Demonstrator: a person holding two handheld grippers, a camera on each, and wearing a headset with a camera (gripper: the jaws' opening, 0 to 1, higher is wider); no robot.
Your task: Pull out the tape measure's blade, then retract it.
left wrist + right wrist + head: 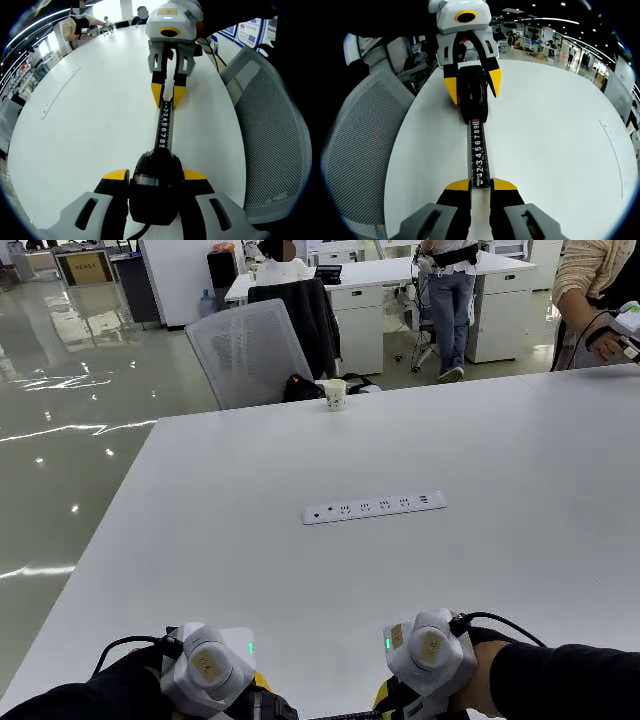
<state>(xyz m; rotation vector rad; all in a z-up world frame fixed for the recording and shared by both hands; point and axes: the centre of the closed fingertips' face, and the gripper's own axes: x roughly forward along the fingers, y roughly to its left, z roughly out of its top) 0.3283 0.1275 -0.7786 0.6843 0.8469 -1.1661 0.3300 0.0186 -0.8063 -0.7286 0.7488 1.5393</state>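
At the near edge of a white workbench (400, 440), the left gripper (155, 176) clamps the black tape measure case (472, 95) while the right gripper (480, 186) pinches the tip of its black, white-numbered blade (478, 152), drawn out a short way; retraction, by appearances, is not yet done.

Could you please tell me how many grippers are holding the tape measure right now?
2. The left gripper is clamped around the black case; the right gripper pinches the free end of the drawn-out blade, facing the left one across the table.
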